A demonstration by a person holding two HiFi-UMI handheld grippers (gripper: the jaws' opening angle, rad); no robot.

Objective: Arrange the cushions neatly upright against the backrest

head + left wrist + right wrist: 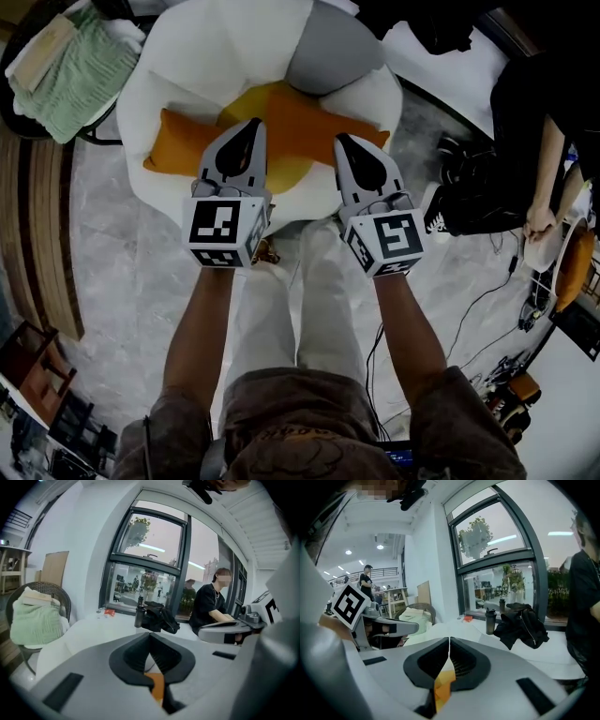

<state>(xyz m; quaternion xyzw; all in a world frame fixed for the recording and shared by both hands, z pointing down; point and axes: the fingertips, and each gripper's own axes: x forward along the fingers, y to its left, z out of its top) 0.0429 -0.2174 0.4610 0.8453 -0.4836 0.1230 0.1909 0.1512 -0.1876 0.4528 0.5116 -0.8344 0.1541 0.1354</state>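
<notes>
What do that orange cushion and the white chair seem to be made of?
Orange cushion: looks like matte fabric over soft filling; its corners pinch to points and nothing glints. White chair: probably soft upholstery, fabric or plush; puffy rounded lobes, no shine. The weave is too fine to tell.

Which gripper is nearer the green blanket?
Left. The left gripper is just right of the blanket; the right gripper is even farther right.
</notes>
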